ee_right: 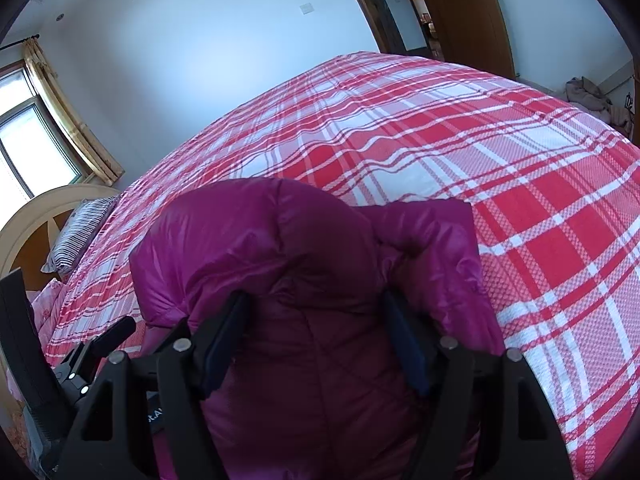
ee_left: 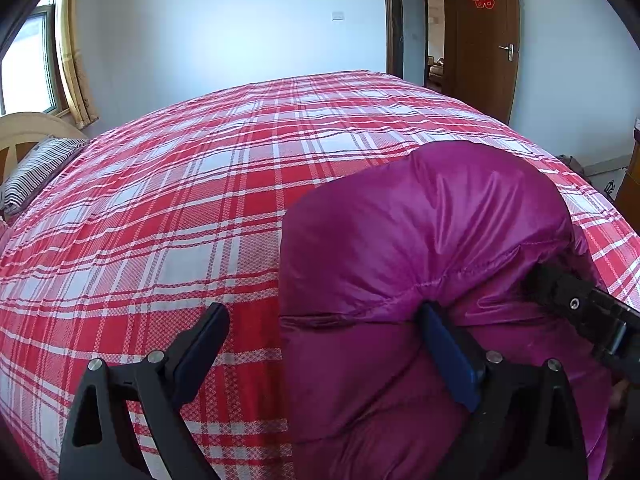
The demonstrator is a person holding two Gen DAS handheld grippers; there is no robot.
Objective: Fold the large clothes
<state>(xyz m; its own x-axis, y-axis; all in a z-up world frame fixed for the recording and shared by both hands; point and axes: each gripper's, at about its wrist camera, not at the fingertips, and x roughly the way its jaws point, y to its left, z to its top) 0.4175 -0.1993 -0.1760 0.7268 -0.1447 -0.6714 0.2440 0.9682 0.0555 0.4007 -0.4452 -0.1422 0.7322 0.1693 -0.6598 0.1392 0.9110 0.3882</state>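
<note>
Jacket (ee_right: 312, 280) sits between the spread right claw (ee_right: 316, 344) fingers; left claw (ee_left: 324, 344) gapes wide.

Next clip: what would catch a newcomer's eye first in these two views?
The puffy magenta jacket stands out at once, bunched up near the front edge of the bed. Beneath it the red and white plaid bedspread fills most of both views. The right gripper straddles a thick fold of the jacket, while the left gripper is wide open, only its right finger touching the fabric.
</note>
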